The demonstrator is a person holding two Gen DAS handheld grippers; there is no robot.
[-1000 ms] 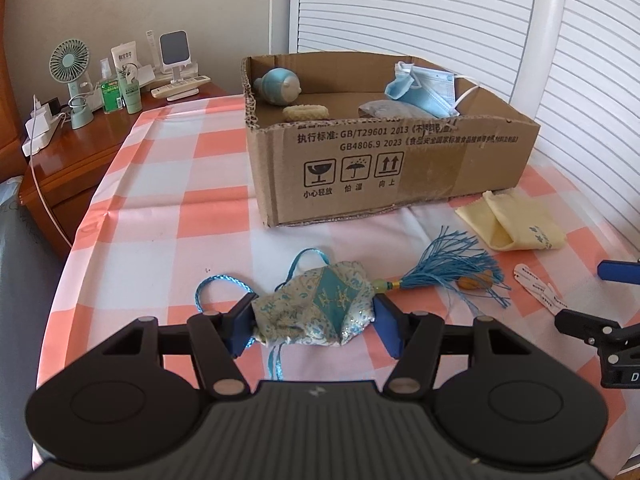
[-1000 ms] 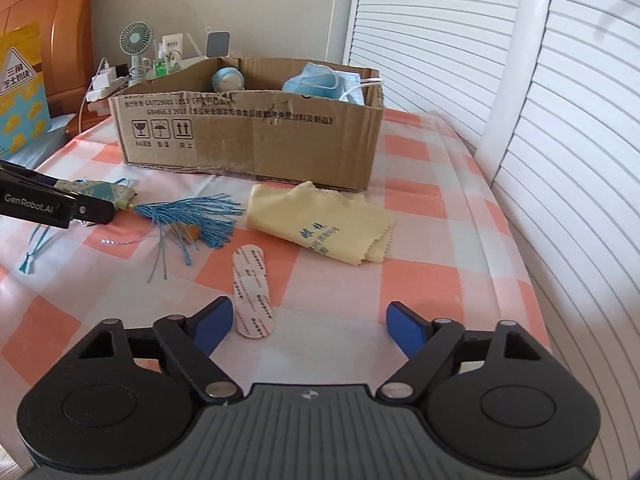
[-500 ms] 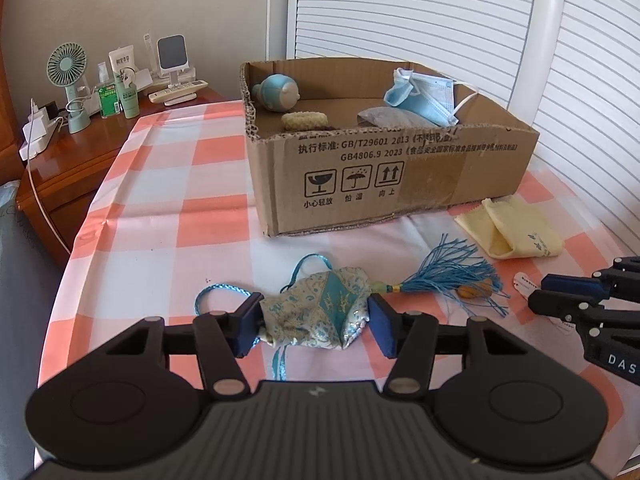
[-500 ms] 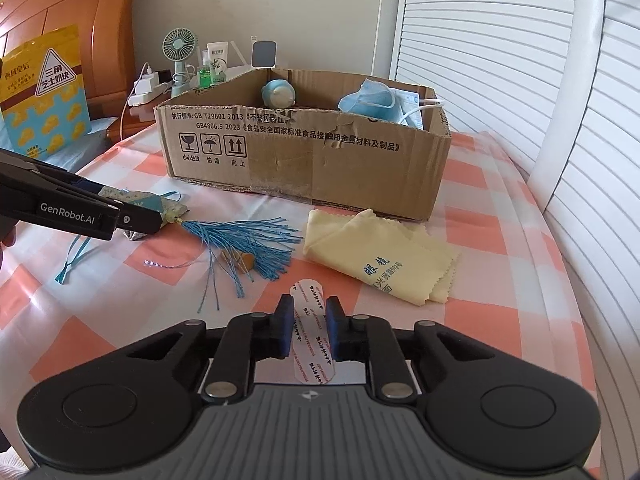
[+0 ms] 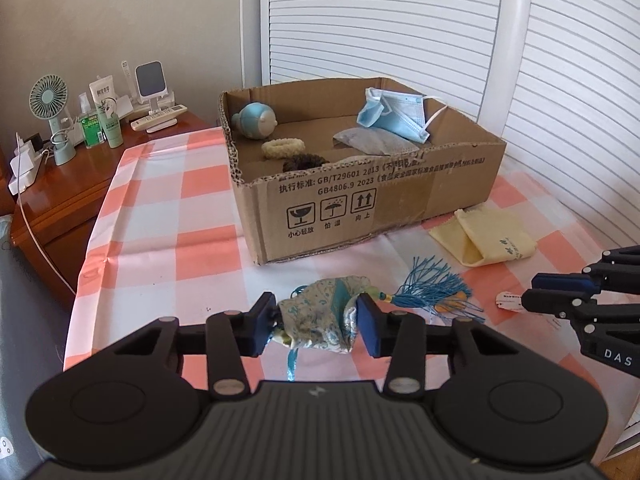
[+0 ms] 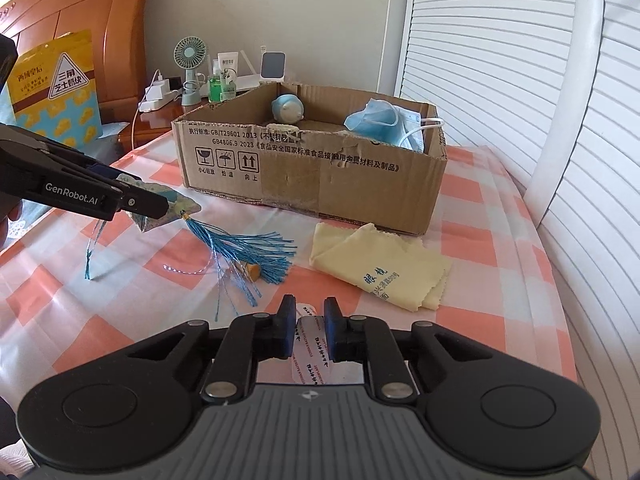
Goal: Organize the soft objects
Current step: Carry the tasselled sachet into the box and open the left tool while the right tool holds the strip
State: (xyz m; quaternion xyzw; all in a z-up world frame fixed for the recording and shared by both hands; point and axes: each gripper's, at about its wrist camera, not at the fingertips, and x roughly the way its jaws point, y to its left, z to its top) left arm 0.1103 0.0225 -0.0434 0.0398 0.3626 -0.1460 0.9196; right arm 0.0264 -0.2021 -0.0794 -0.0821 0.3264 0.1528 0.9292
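My left gripper (image 5: 318,322) is shut on a pale blue patterned sachet (image 5: 320,322) and holds it above the checked tablecloth; its blue tassel (image 5: 434,288) trails down to the cloth. It also shows in the right wrist view (image 6: 176,204). My right gripper (image 6: 308,330) is shut on a white printed patch strip (image 6: 310,354), lifted a little off the cloth. A folded yellow cloth (image 6: 380,266) lies in front of the open cardboard box (image 5: 380,200). The box holds a blue face mask (image 5: 394,114), a blue round toy (image 5: 256,120), a grey pouch and hair ties.
A wooden bedside cabinet (image 5: 60,188) at the left carries a small fan (image 5: 50,110), bottles, a phone stand and chargers. White louvred shutters (image 5: 440,24) stand behind and to the right. A yellow snack bag (image 6: 52,88) leans by the headboard.
My left gripper squeezed tighter on the sachet and lifted it, tassel trailing. My right gripper closed from wide open onto the patch strip and raised it slightly.
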